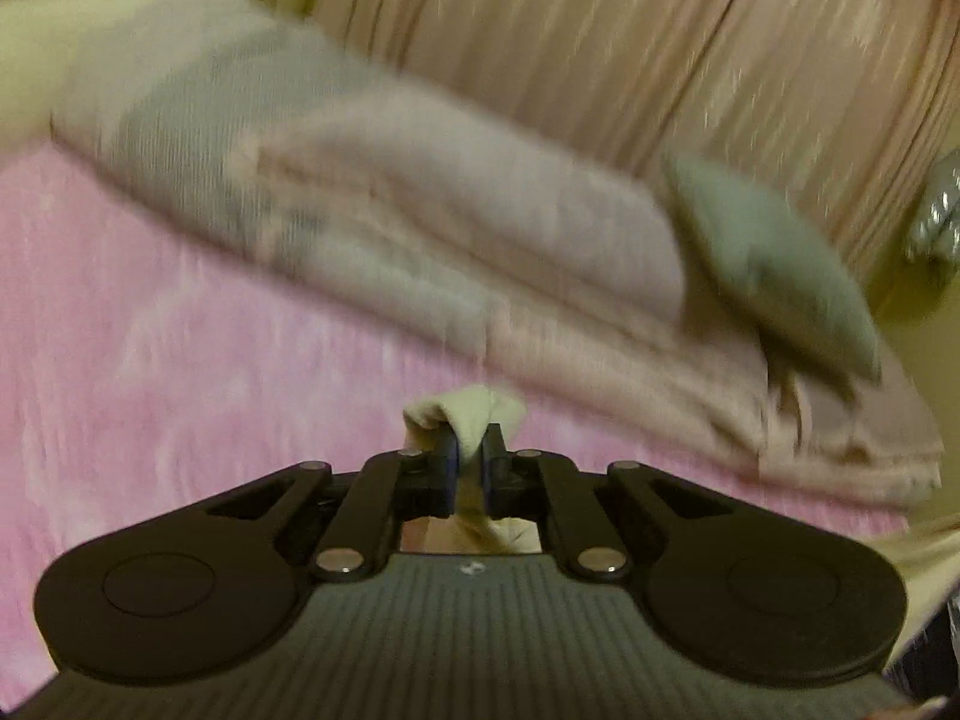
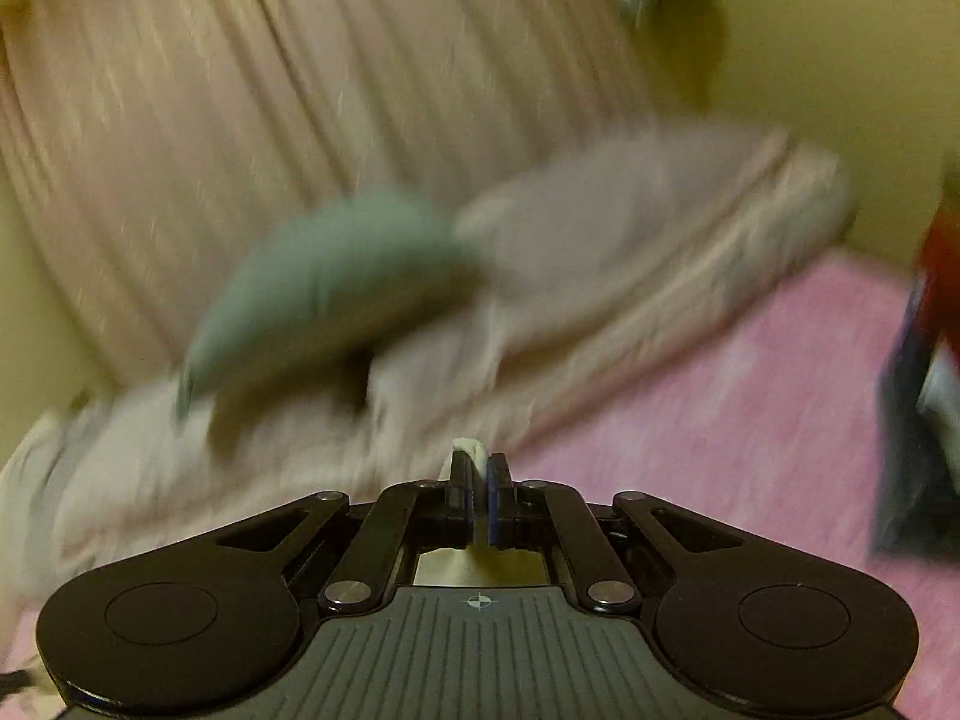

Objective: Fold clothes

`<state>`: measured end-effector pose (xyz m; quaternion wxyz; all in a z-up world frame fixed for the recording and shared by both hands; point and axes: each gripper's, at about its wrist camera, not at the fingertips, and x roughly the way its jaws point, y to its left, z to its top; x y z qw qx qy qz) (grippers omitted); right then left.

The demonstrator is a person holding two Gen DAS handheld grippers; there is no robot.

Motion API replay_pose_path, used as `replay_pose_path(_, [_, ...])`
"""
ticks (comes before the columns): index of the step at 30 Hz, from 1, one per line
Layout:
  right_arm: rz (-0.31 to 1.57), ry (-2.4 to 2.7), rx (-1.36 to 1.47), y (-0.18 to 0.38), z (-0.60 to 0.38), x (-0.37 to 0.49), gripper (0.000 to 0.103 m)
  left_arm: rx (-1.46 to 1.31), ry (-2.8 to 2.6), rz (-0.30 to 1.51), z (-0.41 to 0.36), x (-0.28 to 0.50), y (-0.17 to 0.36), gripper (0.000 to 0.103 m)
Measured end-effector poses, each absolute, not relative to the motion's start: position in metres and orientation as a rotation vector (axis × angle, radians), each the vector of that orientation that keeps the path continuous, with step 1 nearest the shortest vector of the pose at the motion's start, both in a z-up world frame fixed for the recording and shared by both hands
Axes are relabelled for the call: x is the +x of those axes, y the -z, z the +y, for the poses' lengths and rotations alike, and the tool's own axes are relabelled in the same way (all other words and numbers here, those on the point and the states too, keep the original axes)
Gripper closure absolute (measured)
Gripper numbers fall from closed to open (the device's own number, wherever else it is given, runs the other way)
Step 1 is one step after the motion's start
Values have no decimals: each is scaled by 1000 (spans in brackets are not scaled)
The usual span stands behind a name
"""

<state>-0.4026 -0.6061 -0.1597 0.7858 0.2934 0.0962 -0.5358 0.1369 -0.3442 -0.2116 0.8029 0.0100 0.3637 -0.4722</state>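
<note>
Left gripper [image 1: 470,450] pinched nearly shut on a bunched fold of cream cloth [image 1: 465,411], raised above the pink bedspread [image 1: 150,330]. Right gripper [image 2: 480,471] likewise clamped tight on a thin edge of the same pale cloth [image 2: 471,447], more of it hanging below the fingers. Beyond, blurred: folded beige blankets [image 1: 480,228], a grey-green cushion [image 1: 774,264], pink curtains [image 1: 600,48]

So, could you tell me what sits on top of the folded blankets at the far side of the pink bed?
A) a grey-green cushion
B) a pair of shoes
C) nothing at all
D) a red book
A: a grey-green cushion lies on the stack of folded blankets beyond the pink bedcover, as the right wrist view shows too.
</note>
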Motion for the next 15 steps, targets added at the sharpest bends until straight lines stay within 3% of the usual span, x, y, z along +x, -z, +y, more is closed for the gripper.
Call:
replay_pose_path(2, [137, 1224, 531, 135, -610, -404, 101, 21, 994, 718, -367, 147, 205, 96])
replay_pose_path(4, [82, 1313, 492, 129, -628, -409, 101, 22, 976, 657, -390, 158, 199, 84])
replay_pose_path(5, [77, 1346, 515, 135, -645, -413, 95, 29, 964, 688, -391, 159, 208, 69])
replay_pose_path(6, [103, 1377, 554, 146, -660, -415, 82, 37, 951, 725, -392, 160, 219, 63])
replay_pose_path(7, [132, 1408, 595, 157, -675, -417, 39, 45, 938, 762, -392, 161, 229, 62])
replay_pose_path(8, [178, 1433, 669, 170, -684, -422, 11, 52, 925, 799, -393, 162, 240, 62])
replay_pose_path(12, [210, 1268, 881, 217, -650, -452, 11, 124, 939, 978, -369, 145, 289, 61])
replay_pose_path(15, [376, 1157, 987, 256, -597, -464, 11, 225, 995, 1140, -324, 104, 327, 61])
